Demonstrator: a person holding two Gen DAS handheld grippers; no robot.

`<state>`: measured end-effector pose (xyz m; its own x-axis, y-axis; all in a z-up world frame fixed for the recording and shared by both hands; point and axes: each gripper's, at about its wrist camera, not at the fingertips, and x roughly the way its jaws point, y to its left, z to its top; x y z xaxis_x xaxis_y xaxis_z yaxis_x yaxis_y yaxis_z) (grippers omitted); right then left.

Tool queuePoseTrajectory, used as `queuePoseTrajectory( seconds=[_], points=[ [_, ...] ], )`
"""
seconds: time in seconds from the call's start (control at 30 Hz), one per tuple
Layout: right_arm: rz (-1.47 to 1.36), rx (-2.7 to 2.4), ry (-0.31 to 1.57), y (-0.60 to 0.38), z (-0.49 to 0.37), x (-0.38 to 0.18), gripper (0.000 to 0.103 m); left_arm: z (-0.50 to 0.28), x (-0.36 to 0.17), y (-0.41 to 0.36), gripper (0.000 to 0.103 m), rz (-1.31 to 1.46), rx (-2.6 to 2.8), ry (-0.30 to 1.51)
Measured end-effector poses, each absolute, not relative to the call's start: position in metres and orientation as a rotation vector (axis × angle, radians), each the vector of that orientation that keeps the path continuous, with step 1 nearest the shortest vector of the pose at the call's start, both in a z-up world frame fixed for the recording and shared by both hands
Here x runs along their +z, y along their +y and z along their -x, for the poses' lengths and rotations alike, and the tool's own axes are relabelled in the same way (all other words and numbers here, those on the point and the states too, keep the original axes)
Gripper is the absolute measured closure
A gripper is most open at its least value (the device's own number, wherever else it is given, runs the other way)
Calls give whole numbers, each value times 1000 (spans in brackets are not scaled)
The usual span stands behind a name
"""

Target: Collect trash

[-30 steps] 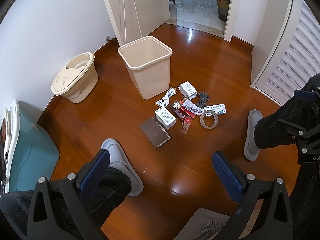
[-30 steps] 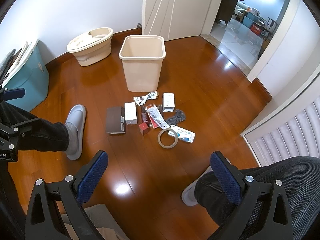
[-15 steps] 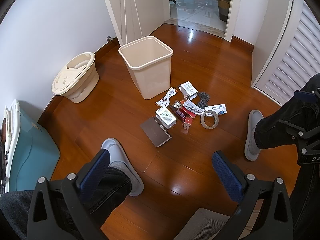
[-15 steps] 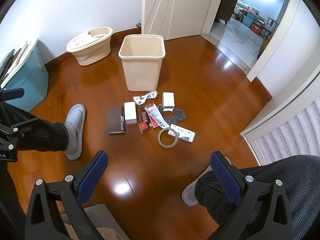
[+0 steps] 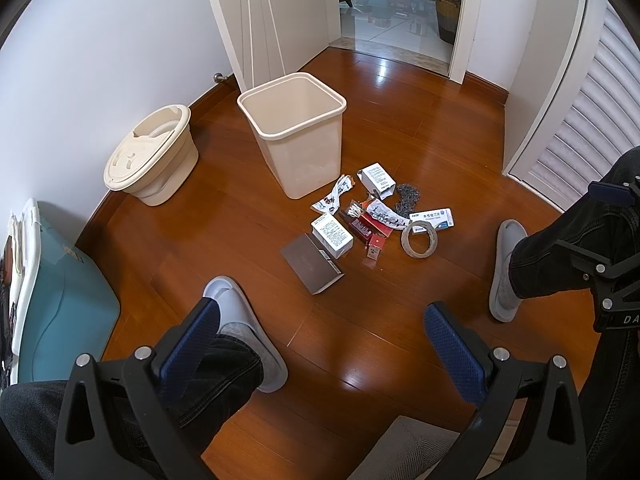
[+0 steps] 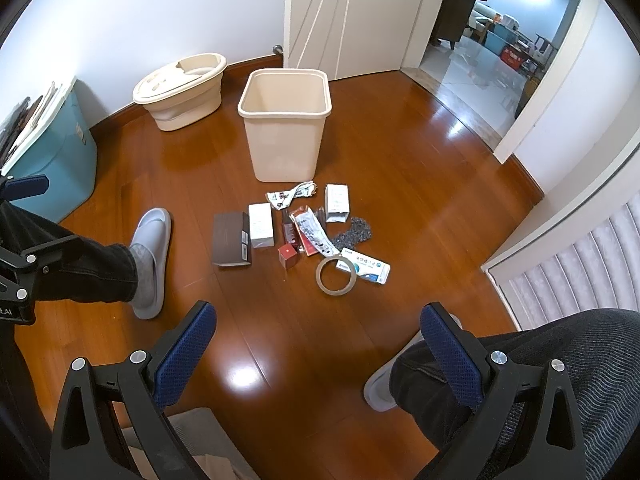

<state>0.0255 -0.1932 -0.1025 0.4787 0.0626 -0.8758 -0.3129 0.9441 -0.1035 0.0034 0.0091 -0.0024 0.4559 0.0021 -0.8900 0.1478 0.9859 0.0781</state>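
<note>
Trash [image 6: 304, 232] beside bin [image 6: 285, 142] (both grippers spread, empty).

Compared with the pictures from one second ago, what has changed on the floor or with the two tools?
Nothing has visibly changed. The left tool and right tool remain open and empty above the wooden floor, the pile of small trash lies untouched, and the square beige plastic bin stands where it was.
</note>
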Motion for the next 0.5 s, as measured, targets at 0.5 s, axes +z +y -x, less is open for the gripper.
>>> queuePoseTrajectory(
  seconds=[0.5],
  points=[
    [262,231,1048,-191,-22,-103,0,-4,-4,11,0,-152,-79,1095]
  ],
)
